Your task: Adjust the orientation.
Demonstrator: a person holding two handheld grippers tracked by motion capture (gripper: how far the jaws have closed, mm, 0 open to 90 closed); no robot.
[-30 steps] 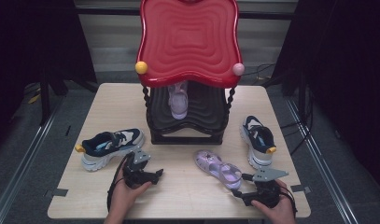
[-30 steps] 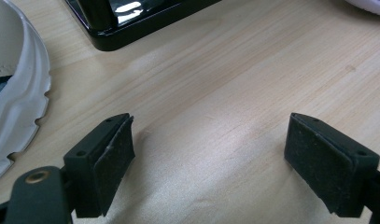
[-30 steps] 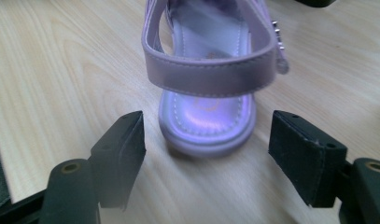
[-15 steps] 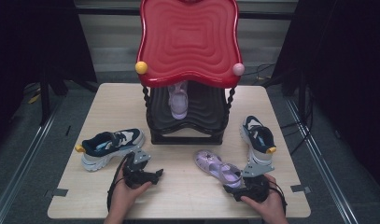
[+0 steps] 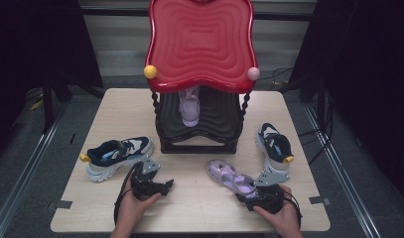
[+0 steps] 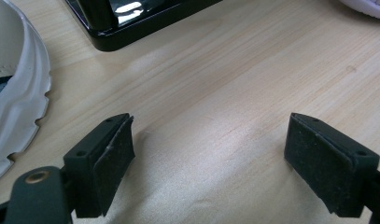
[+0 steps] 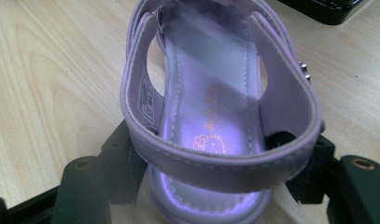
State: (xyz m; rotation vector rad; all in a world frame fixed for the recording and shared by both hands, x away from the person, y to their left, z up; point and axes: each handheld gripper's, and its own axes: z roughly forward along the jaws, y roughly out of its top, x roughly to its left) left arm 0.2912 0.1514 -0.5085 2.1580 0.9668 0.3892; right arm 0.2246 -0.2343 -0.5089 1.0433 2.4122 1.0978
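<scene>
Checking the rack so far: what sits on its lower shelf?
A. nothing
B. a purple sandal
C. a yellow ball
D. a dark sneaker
B: in the high view a purple sandal stands on the black lower shelf of the rack, under the red top.

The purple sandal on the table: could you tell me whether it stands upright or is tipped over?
Upright: the purple sandal rests sole-down on the table, insole facing up in the right gripper view.

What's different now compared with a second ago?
The right gripper slid left from beside the right sneaker to the heel of the purple sandal, its jaws closing around it. The left gripper, open, the left sneaker and the red rack stayed put.
</scene>
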